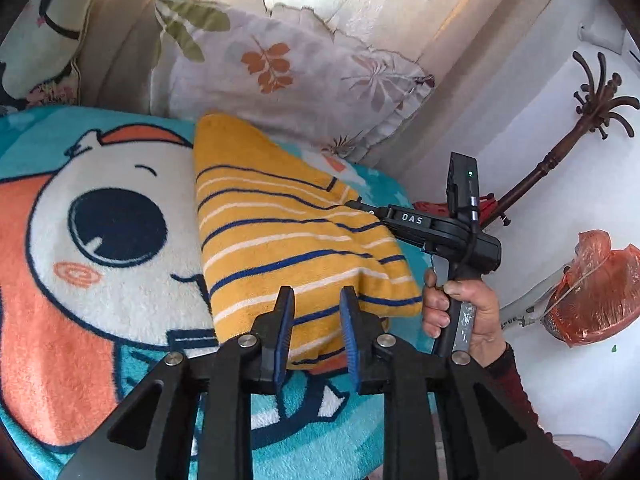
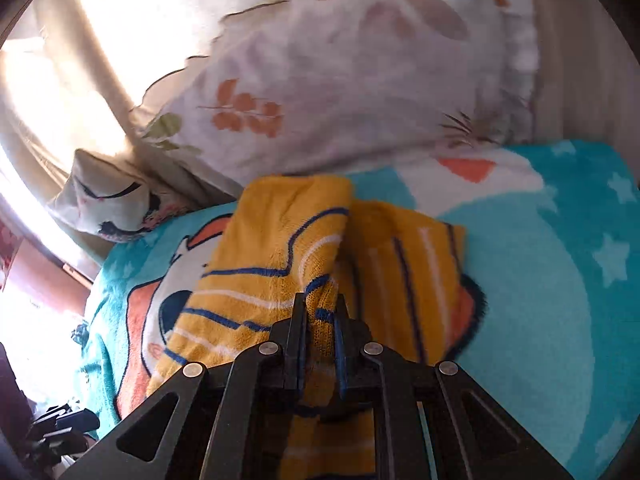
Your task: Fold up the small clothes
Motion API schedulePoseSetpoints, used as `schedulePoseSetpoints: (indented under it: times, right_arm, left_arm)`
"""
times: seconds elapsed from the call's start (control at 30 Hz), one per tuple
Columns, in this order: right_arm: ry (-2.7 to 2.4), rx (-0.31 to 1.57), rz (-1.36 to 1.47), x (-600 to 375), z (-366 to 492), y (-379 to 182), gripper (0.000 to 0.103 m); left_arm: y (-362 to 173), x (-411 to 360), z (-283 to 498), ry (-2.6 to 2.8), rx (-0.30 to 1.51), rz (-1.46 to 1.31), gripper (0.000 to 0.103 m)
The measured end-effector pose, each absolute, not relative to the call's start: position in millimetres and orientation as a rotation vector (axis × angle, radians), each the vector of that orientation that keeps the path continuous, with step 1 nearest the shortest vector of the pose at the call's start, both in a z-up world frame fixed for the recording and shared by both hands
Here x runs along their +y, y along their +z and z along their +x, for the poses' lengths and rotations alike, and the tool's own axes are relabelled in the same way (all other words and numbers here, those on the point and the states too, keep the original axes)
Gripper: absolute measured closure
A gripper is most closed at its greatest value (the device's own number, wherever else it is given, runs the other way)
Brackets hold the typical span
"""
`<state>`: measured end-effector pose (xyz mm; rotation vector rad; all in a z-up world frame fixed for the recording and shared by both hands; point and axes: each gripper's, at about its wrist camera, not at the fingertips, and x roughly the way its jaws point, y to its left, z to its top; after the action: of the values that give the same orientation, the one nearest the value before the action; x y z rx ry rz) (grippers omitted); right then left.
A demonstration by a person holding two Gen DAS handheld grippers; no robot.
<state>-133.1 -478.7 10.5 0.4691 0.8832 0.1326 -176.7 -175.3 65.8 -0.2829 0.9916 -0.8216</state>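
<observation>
A small yellow knit garment with blue and white stripes (image 1: pixel 280 232) lies on a cartoon blanket (image 1: pixel 100 240). My left gripper (image 1: pixel 317 300) is open and empty, its fingers just above the garment's near edge. My right gripper (image 1: pixel 352 205) shows in the left wrist view at the garment's right edge, held by a hand. In the right wrist view the right gripper (image 2: pixel 320 304) is shut on a fold of the yellow garment (image 2: pixel 280 248), which is lifted and draped over the rest.
A floral pillow (image 1: pixel 288 72) lies behind the garment, with a second printed pillow (image 1: pixel 36 40) at the far left. A coat stand (image 1: pixel 560 152) and a red plastic bag (image 1: pixel 600 288) are at the right by the white wall.
</observation>
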Motion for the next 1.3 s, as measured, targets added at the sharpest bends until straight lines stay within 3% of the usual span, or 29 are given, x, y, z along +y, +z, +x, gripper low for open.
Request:
schedulePoseSetpoints:
  times: [0.43, 0.5, 0.73, 0.9, 1.0, 1.03, 1.07, 1.1, 1.3]
  right_arm:
    - [0.168, 0.827, 0.548, -504, -161, -6, 0.09]
    - [0.105, 0.827, 0.491, -501, -167, -1, 0.083]
    - [0.112, 0.729, 0.37, -474, -209, 40, 0.082]
    - [0.174, 0.783, 0.218, -432, -223, 22, 0.082]
    - [0.077, 0.876, 0.17, -437, -216, -11, 0.082]
    - [0.039, 0.885, 0.184, -443, -217, -16, 0.079]
    - [0.003, 0.883, 0.189, -448, -219, -16, 0.056]
    - [-0.036, 0.882, 0.187, -452, -222, -15, 0.041]
    - [0.02, 0.853, 0.368, -484, -219, 0, 0.037]
  left_arm:
    - [-3, -253, -169, -0.806, 1.225, -0.18, 0.08]
    - [-2, -255, -173, -0.804, 1.202, -0.165, 0.078]
    - [11, -236, -193, -0.881, 1.198, -0.154, 0.076]
    - [30, -211, -207, -0.857, 1.122, -0.124, 0.068]
    - [35, -193, -195, -0.807, 1.085, -0.171, 0.058]
    - [35, -184, -189, -0.784, 1.075, -0.197, 0.054]
    - [32, -176, -183, -0.759, 1.069, -0.221, 0.052]
    - [28, -168, -176, -0.732, 1.07, -0.245, 0.052]
    - [18, -146, -148, -0.683, 1.06, -0.315, 0.05]
